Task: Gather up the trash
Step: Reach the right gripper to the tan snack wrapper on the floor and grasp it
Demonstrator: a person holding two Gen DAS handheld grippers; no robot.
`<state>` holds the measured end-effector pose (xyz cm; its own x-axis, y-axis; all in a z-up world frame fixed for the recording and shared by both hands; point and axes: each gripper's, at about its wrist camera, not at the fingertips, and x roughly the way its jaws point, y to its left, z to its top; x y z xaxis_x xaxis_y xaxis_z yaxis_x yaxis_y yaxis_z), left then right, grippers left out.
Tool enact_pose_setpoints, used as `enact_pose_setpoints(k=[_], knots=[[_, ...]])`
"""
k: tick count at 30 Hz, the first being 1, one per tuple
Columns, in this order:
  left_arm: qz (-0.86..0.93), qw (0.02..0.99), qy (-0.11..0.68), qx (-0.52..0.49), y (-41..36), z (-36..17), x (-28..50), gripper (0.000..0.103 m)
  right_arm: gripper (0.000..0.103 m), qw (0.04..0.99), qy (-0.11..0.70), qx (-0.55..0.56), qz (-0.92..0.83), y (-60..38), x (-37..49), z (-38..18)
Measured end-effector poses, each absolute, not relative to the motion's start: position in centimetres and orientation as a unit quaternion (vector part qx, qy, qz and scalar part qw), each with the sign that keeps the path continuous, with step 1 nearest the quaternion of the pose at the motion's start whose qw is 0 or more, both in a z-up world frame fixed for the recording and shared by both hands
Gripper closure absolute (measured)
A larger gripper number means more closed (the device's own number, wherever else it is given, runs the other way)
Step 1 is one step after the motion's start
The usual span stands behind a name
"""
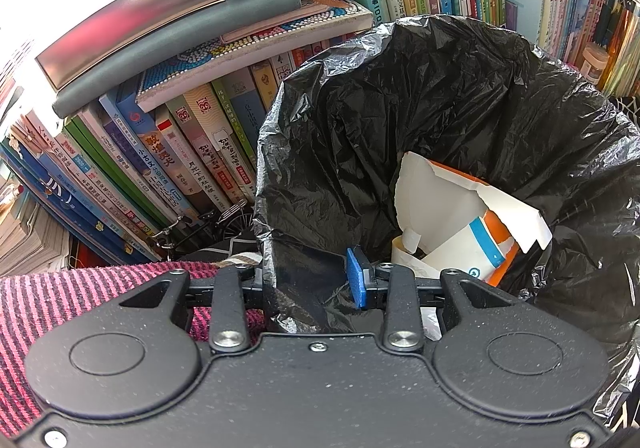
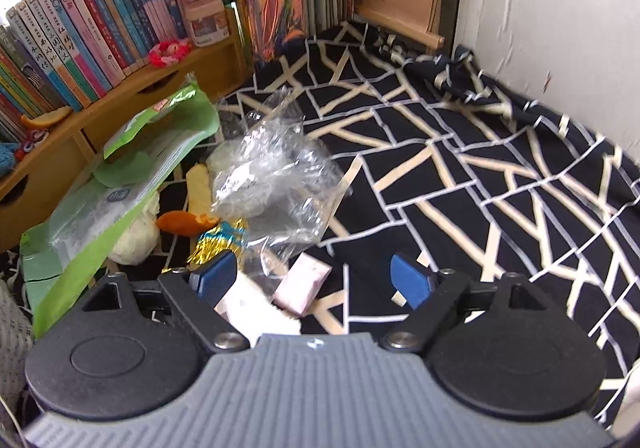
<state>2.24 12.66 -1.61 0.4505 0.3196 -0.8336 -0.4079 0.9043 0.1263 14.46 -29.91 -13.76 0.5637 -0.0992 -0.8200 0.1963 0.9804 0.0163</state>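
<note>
The left tongs (image 1: 316,280) are clamped on the near rim of the black bag (image 1: 440,96) and hold its mouth up. A torn box (image 1: 468,216) already lies inside the bag.

The right tongs (image 2: 314,280) are wide apart and hold nothing. They hang low over the trash on the patterned cloth (image 2: 460,168). A pink packet (image 2: 302,286) and a white scrap (image 2: 256,308) lie between the 2 fingers. Just past them sits a clear wrapper (image 2: 272,184), then gold foil (image 2: 220,244), an orange peel (image 2: 182,224) and a green pouch (image 2: 120,184).

To do this step well, I think it is best to pick 1 piece, most likely the pink packet. Go down until the fingers are on both sides of it, but do not pinch the cloth. Squeeze gently. Keep the bag held open for the drop.
</note>
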Motion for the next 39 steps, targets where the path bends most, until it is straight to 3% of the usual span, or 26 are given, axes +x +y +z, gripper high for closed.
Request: enact_pose_setpoints(k=[7, 15, 27, 32, 39], knots=[[0.213, 0.85, 0.479, -0.046, 12.7, -1.6, 2.2, 0.071, 0.011, 0.867, 0.496, 0.038, -0.032, -28.1, 14.3, -15.2], [0.214, 0.85, 0.479, -0.046, 12.6, -1.7, 2.3, 0.071, 0.012, 0.882, 0.468, -0.047, 0.01, -24.2, 12.7, -15.2], [0.214, 0.85, 0.479, -0.046, 12.6, -1.7, 2.3, 0.071, 0.035, 0.865, 0.495, -0.061, 0.047, -22.9, 12.5, -16.2], [0.214, 0.85, 0.479, -0.045, 12.6, -1.7, 2.3, 0.071, 0.068, 0.857, 0.508, -0.064, 0.053, -23.0, 12.5, -16.5], [0.213, 0.85, 0.479, -0.046, 12.7, -1.7, 2.3, 0.071, 0.073, 0.863, 0.498, -0.061, 0.062, -22.5, 12.5, -15.0]])
